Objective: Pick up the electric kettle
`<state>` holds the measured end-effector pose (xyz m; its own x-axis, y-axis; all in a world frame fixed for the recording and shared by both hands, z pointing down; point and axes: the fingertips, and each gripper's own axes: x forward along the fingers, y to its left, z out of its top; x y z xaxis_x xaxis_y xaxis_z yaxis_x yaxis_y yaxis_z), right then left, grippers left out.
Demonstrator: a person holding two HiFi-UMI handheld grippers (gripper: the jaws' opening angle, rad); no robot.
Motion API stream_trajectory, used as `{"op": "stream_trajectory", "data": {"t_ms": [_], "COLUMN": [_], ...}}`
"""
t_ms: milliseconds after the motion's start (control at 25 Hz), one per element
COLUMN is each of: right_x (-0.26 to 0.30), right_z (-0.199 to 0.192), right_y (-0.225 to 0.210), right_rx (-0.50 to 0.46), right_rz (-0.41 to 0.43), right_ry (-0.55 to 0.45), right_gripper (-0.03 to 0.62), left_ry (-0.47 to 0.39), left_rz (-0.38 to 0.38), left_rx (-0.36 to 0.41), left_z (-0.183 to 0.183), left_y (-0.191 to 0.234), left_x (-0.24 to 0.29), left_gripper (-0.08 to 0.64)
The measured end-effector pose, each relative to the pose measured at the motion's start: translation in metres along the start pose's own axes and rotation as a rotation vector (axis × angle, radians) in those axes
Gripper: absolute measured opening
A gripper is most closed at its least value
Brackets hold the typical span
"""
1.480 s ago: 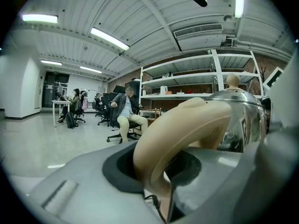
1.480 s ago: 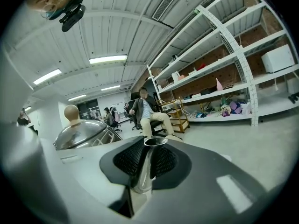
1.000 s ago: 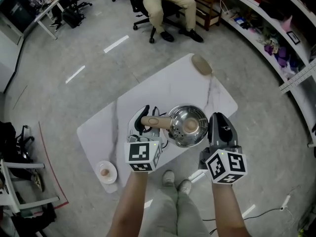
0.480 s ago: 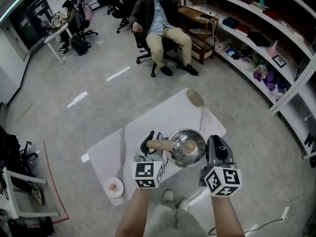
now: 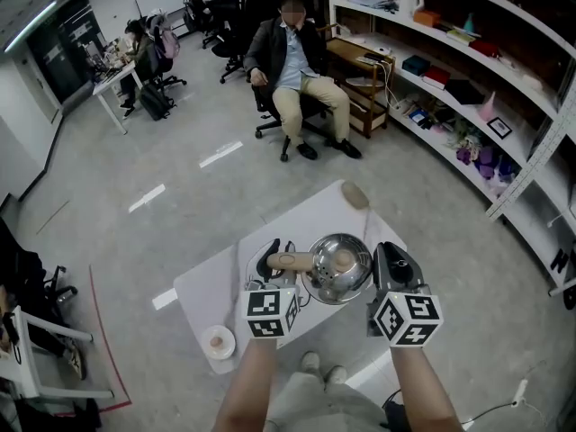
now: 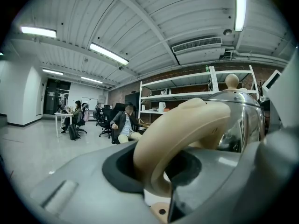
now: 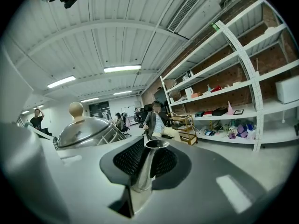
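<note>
The steel electric kettle with a round lid knob hangs over the near part of the white marble table. My left gripper is shut on its beige handle. In the left gripper view the handle arches out from between the jaws of the left gripper, with the kettle body just beyond. My right gripper is shut on the kettle's spout. The right gripper view shows the metal spout pinched in the right gripper and the domed lid to the left.
A small white dish sits at the table's near left corner and a tan oval object at its far corner. A seated person is beyond the table. Long shelves run along the right. The person's shoes show below.
Both grippers keep their hold on the kettle. The view has tilted upward, and the table now looks smaller and farther below the kettle.
</note>
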<state>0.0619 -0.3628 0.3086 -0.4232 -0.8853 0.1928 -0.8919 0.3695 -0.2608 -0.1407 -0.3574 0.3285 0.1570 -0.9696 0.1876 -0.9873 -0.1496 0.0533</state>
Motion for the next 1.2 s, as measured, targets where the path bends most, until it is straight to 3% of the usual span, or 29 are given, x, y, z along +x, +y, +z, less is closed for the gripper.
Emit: {"op": "stream_trajectory", "data": {"t_ms": [280, 600, 1200], "right_x": [-0.019, -0.047, -0.067], "right_z": [0.057, 0.095, 0.107], "right_y": [0.014, 0.034, 0.035], "right_rx": [-0.040, -0.017, -0.027], "right_rz": [0.045, 0.088, 0.070], "right_ry": [-0.017, -0.041, -0.082], "right_gripper": [0.067, 0.066, 0.066], "left_ry": [-0.022, -0.108, -0.152], "left_rz": [0.025, 0.056, 0.050], "left_rx": [-0.025, 0.021, 0.025], "left_z": [0.053, 0.109, 0.123], "left_y": [-0.010, -0.015, -0.027], "left_x": [-0.019, -0.050, -0.066], "left_gripper": [0.090, 0.092, 0.092]}}
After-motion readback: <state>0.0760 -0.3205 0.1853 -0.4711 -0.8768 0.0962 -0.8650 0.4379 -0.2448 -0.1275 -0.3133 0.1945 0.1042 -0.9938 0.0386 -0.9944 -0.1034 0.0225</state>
